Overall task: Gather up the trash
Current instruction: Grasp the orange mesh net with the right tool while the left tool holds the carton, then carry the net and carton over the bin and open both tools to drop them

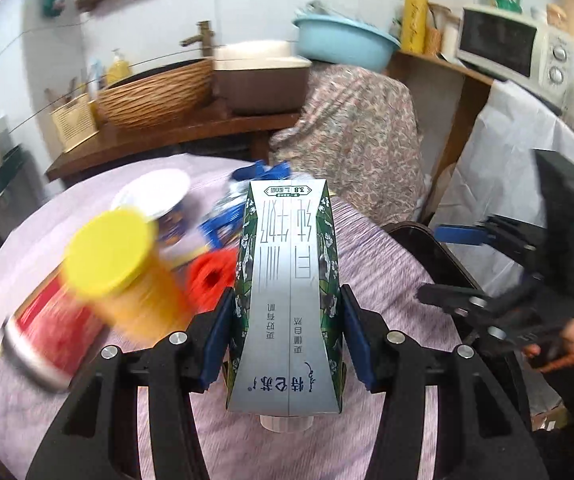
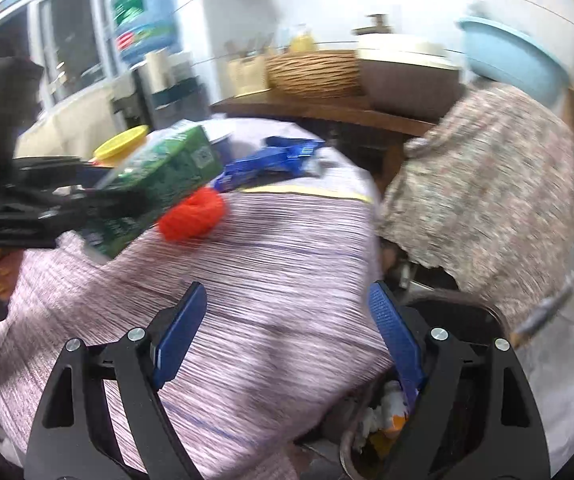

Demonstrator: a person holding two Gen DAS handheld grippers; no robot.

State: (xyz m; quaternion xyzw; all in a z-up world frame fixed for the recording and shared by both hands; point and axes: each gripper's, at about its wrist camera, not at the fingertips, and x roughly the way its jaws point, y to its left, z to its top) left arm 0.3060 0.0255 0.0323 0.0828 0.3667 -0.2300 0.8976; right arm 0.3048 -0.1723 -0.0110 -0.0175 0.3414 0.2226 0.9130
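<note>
My left gripper (image 1: 287, 328) is shut on a green and silver milk carton (image 1: 287, 280) and holds it above the table; the carton also shows in the right wrist view (image 2: 159, 184). My right gripper (image 2: 287, 320) is open and empty, over the table's right edge, above a trash bin (image 2: 383, 424) with scraps inside. The right gripper shows in the left wrist view (image 1: 463, 264). On the table lie a yellow-lidded can (image 1: 123, 272), a red can (image 1: 47, 336), a red scrubber (image 1: 211, 276), blue wrappers (image 1: 243, 200) and a paper bowl (image 1: 155, 196).
The table wears a striped pink cloth (image 1: 371, 264). Behind it stand a wooden counter (image 1: 167, 136) with a wicker basket (image 1: 155, 92) and a brown pot (image 1: 259, 80), a floral-covered object (image 1: 359, 136), a blue basin (image 1: 343, 40) and a microwave (image 1: 519, 44).
</note>
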